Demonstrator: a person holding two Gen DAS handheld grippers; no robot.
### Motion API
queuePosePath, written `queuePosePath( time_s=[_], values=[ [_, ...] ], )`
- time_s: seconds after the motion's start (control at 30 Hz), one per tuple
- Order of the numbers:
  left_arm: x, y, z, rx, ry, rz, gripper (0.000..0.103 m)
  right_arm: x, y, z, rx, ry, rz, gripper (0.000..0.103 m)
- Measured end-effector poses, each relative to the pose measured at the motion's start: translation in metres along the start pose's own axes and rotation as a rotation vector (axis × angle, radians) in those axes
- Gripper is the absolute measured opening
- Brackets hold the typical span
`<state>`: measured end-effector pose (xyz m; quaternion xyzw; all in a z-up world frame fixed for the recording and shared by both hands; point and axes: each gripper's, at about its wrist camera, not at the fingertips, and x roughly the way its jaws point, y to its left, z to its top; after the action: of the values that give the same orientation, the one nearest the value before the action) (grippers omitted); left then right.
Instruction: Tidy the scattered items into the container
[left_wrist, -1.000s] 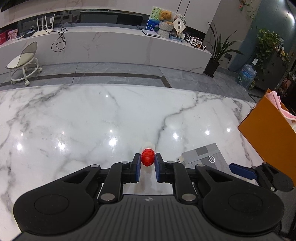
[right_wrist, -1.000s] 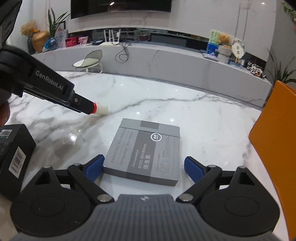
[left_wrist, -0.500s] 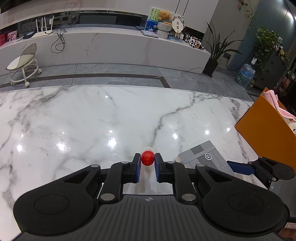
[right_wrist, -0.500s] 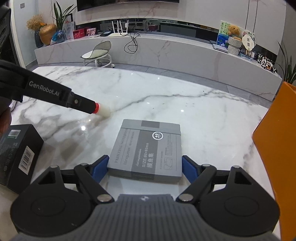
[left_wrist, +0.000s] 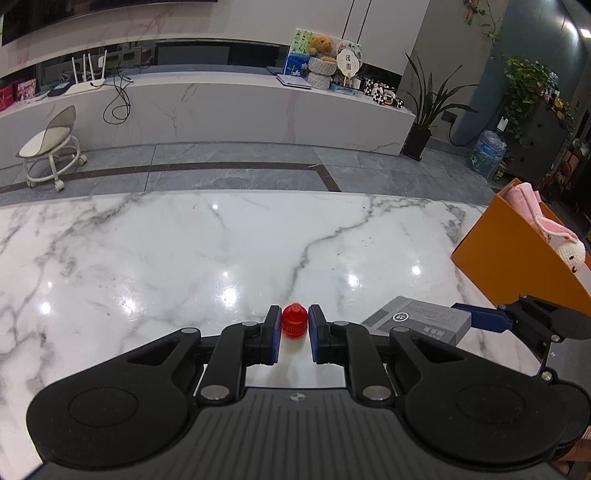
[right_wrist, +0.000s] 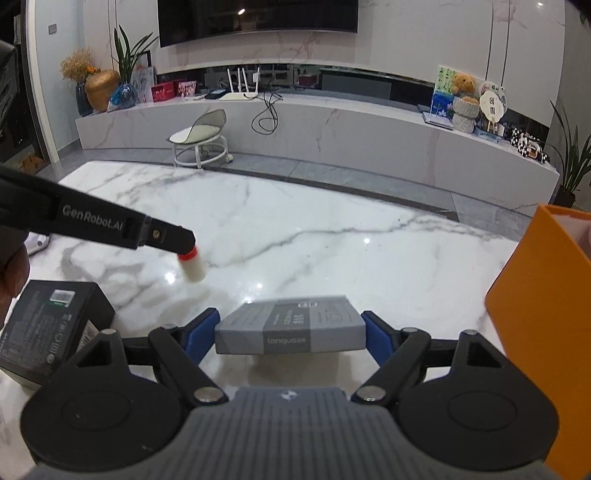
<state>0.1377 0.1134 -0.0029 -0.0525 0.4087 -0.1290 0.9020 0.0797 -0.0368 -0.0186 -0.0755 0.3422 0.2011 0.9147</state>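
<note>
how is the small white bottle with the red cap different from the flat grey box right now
The small white bottle with the red cap is round and tiny; the flat grey box is broad and rectangular. The left gripper pinches the bottle's cap; the right gripper spans the box's sides. Both are lifted off the marble table.

bottle (right_wrist: 192, 266): white (red cap) | box (right_wrist: 290, 330): grey | container (right_wrist: 543, 295): orange

A wheeled stool (left_wrist: 50, 147) stands beside the marble bench (left_wrist: 221, 107), teddy bear (left_wrist: 323, 44) atop.
</note>
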Motion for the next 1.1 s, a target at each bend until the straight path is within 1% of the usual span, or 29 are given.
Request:
queuePosePath(
  time_s=[0.07, 0.13, 0.27, 0.37, 0.5, 0.53, 0.57, 0.67, 0.8, 0.83, 1.0, 1.03, 1.1],
  values=[
    [-0.003, -0.002, -0.001, 0.004, 0.0, 0.003, 0.018, -0.005, 0.0, 0.001, 0.001, -0.004, 0.002, 0.083],
    [0.0, -0.002, -0.004, 0.004, 0.021, 0.004, 0.018, -0.007, 0.0, 0.001, -0.003, 0.007, 0.004, 0.083],
    [0.015, -0.003, -0.013, 0.013, 0.09, 0.008, 0.018, -0.003, -0.001, -0.003, -0.014, 0.05, 0.005, 0.083],
    [0.023, -0.003, -0.017, 0.019, 0.123, 0.009, 0.018, 0.002, -0.002, -0.005, -0.017, 0.066, 0.002, 0.083],
    [0.029, -0.002, -0.019, 0.027, 0.126, 0.015, 0.018, 0.009, -0.002, -0.007, -0.024, 0.088, 0.0, 0.083],
    [0.029, -0.002, -0.019, 0.035, 0.109, 0.019, 0.019, 0.012, -0.001, -0.009, -0.03, 0.105, -0.005, 0.083],
    [0.028, -0.003, -0.018, 0.043, 0.097, 0.026, 0.024, 0.016, 0.0, -0.011, -0.037, 0.124, -0.011, 0.083],
    [0.032, -0.005, -0.016, 0.072, 0.096, 0.042, 0.035, 0.025, 0.0, -0.017, -0.046, 0.166, -0.026, 0.083],
    [0.042, -0.006, -0.019, 0.083, 0.116, 0.026, 0.036, 0.03, 0.0, -0.018, -0.051, 0.138, -0.035, 0.085],
    [0.045, -0.007, -0.02, 0.087, 0.126, 0.025, 0.036, 0.03, 0.0, -0.018, -0.053, 0.13, -0.037, 0.087],
    [0.049, -0.007, -0.02, 0.103, 0.114, 0.009, 0.036, 0.035, 0.0, -0.017, -0.06, 0.087, -0.047, 0.091],
    [0.049, -0.006, -0.02, 0.102, 0.11, 0.006, 0.037, 0.036, -0.001, -0.017, -0.06, 0.085, -0.048, 0.092],
    [0.049, -0.008, -0.021, 0.114, 0.101, 0.003, 0.041, 0.04, -0.002, -0.019, -0.058, 0.09, -0.046, 0.092]
  ],
)
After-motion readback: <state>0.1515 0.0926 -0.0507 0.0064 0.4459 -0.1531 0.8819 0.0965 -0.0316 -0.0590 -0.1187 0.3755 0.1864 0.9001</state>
